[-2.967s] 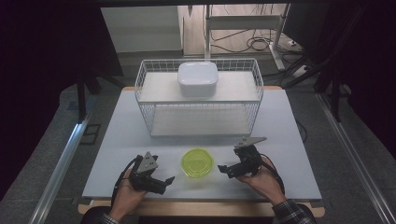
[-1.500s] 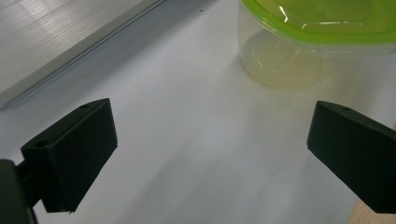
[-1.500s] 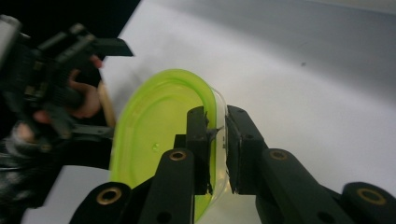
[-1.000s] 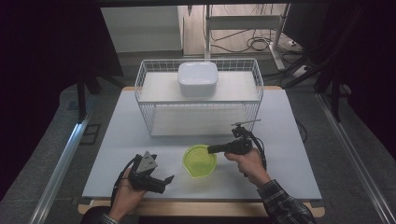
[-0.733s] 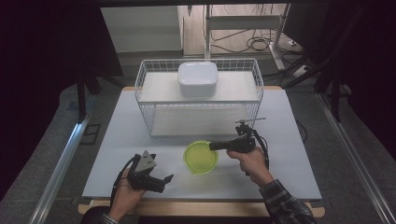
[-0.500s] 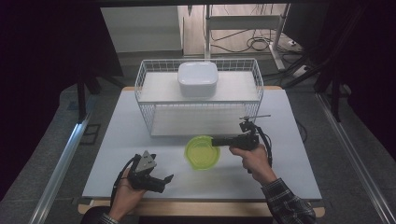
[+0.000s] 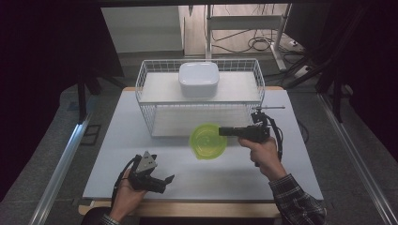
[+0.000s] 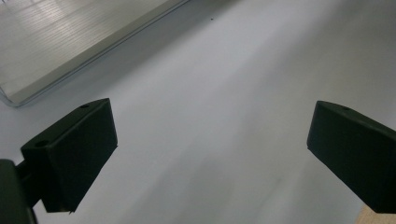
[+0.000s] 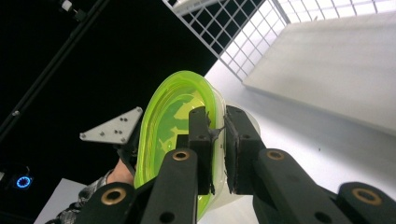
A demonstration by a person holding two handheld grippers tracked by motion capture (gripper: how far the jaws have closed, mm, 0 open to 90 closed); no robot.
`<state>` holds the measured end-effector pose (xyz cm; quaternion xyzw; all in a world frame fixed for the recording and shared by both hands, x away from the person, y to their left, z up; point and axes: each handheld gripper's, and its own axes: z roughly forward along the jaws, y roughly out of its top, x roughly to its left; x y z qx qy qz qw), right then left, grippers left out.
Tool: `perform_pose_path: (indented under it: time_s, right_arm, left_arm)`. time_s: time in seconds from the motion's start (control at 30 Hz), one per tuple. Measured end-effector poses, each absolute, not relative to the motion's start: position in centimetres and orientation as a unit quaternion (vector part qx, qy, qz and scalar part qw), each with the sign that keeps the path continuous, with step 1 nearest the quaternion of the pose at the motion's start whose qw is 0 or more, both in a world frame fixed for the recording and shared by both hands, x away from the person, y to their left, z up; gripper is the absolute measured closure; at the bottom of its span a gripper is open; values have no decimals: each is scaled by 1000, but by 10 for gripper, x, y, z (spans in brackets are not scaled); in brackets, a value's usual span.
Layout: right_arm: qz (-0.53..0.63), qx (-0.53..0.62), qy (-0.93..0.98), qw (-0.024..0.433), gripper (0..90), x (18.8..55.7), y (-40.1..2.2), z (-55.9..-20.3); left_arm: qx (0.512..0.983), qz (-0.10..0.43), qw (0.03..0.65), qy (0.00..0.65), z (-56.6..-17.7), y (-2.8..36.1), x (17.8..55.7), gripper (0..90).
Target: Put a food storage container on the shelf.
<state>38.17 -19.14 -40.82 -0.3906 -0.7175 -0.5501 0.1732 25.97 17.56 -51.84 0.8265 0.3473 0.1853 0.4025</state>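
A lime-green bowl (image 7: 207, 141) hangs above the table in front of the wire basket (image 7: 155, 119). My right gripper (image 7: 221, 131) is shut on its right rim, and the right gripper view shows the rim of the green bowl (image 9: 173, 116) pinched between the black pads of my right gripper (image 9: 215, 135). A white lidded container (image 7: 198, 78) sits on the basket's upper shelf. Near the front left of the table, my left gripper (image 7: 165, 182) rests open. In the left gripper view my left gripper (image 8: 212, 154) has its jaws wide apart over bare table.
The white table (image 7: 141, 154) ends in a wooden front edge (image 7: 187, 208). The wire basket stands at the table's far middle with a lower shelf (image 7: 187, 123) open to the front. Cables and a metal stand leg (image 7: 209, 23) lie on the floor behind.
My right gripper has risen with the green bowl, carrying it up and toward the basket. Three seconds ago the bowl lay on the table, untouched. The left gripper has stayed put.
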Motion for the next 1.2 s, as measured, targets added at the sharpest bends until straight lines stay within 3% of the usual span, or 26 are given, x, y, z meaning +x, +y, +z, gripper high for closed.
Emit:
perform_pose_path:
  time_s: [0.93,1.2]
  right_arm:
    - [-595,-393,-687,141,840,403,-204,-322]
    - [-600,-396,-682,134,841,409,-200,-311]
  left_arm:
    - [828,182,402,347,-519,175,261,13]
    - [828,182,403,346,-519,175,261,13]
